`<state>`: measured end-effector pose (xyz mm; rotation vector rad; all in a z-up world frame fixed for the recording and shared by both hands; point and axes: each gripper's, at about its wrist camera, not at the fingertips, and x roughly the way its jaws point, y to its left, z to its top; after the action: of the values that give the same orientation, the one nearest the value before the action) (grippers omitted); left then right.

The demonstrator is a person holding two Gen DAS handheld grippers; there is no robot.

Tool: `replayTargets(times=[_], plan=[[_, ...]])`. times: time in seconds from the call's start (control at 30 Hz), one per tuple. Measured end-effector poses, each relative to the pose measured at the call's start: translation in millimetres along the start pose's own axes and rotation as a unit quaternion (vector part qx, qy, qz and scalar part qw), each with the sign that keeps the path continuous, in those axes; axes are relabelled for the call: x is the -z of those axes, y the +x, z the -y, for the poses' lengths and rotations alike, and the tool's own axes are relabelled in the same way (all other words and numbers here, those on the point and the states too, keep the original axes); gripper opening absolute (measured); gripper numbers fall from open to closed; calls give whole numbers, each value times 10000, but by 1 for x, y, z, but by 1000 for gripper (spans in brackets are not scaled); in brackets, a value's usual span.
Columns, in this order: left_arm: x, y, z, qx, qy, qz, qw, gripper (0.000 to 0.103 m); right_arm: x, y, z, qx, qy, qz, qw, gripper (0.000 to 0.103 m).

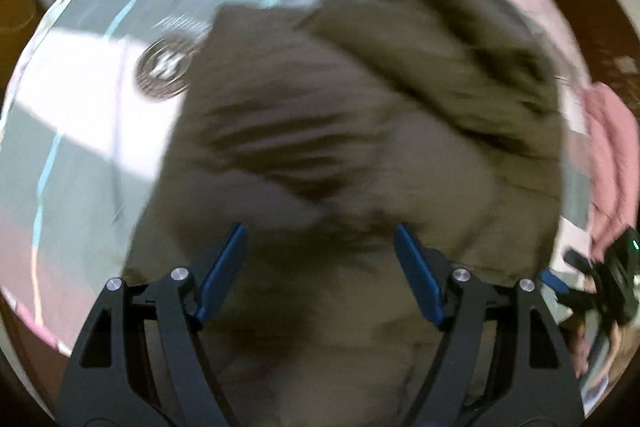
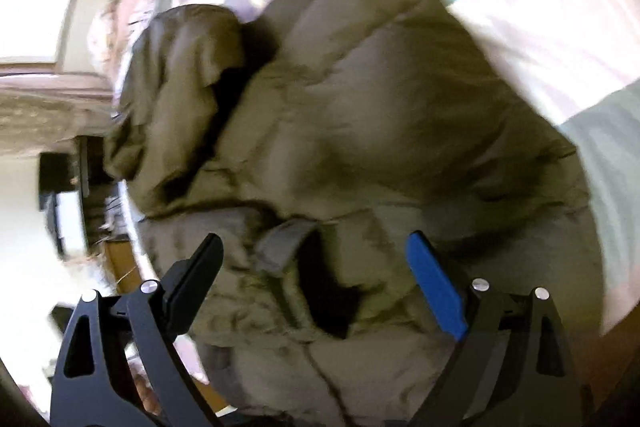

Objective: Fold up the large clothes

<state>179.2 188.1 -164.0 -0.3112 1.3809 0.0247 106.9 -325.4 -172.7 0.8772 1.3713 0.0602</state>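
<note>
Left wrist view, blurred: my left gripper (image 1: pixel 320 259) hangs with jaws apart, holding nothing, over a puffy olive jacket (image 1: pixel 340 147) heaped on a striped bedsheet (image 1: pixel 80 115).

Right wrist view: my right gripper (image 2: pixel 316 267) is also spread and empty above the jacket's rumpled middle, probably placed to choose a fold edge.

Your left wrist camera looks down, close over the olive jacket (image 1: pixel 360 155), between spread fingers. Your right wrist camera faces the same jacket (image 2: pixel 360 115), close, rotated sideways.
</note>
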Motion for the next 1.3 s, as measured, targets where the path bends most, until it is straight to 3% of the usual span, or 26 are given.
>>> replayTargets(times=[0.2, 0.27, 0.33, 0.4, 0.43, 0.53, 0.63, 0.7, 0.8, 0.9, 1.0, 1.07, 1.1, 1.13, 1.23, 1.3], plan=[[5, 18, -35, -278, -510, -578, 9966, 81, 20, 43, -30, -260, -586, -977, 9931, 91], [7, 25, -39, -437, -550, -713, 9950, 83, 31, 64, -38, -275, -605, -1214, 9904, 68], [8, 32, -43, -519, -623, -828, 9933, 85, 37, 81, -50, -180, -814, -1279, 9883, 15], [9, 40, -47, -493, -709, -975, 9915, 86, 39, 79, -65, -172, -1041, -1012, 9893, 10], [10, 42, -48, -454, -723, -1016, 9912, 86, 35, 70, -78, -165, -1243, -598, 9903, 9], [11, 47, -40, -337, -563, -1068, 9921, 88, 20, 37, -106, -395, -1596, 554, 9848, 8], [13, 49, -27, -517, -233, -1014, 9932, 90, 4, 18, -122, -610, -1611, 1118, 9787, 8], [14, 52, -22, -638, -114, -1028, 9926, 91, -7, 18, -119, -453, -1565, 1317, 9778, 8], [12, 54, -22, -599, -170, -1084, 9922, 91, -21, 36, -94, -70, -1370, 1142, 9839, 8], [7, 54, -29, -480, -257, -1090, 9925, 91, -33, 75, -69, 484, -1096, 671, 9905, 10], [2, 45, -36, -386, -350, -1001, 9936, 91, -37, 88, -51, 598, -861, 347, 9939, 21], [-4, 38, -41, -358, -380, -900, 9946, 91, -40, 82, -46, 532, -560, 263, 9967, 47], [-5, 35, -42, -357, -375, -848, 9951, 91, -42, 71, -43, 594, -363, 429, 9967, 66], [-6, 31, -42, -360, -367, -813, 9954, 91, -43, 59, -41, 631, -244, 762, 9948, 72], [-8, 29, -40, -389, -263, -755, 9960, 91, -43, 26, -45, 849, -283, 1597, 9831, 72], [-7, 24, -31, -409, -221, -765, 9960, 91, -34, 26, -58, 362, -645, 1411, 9872, 72]])
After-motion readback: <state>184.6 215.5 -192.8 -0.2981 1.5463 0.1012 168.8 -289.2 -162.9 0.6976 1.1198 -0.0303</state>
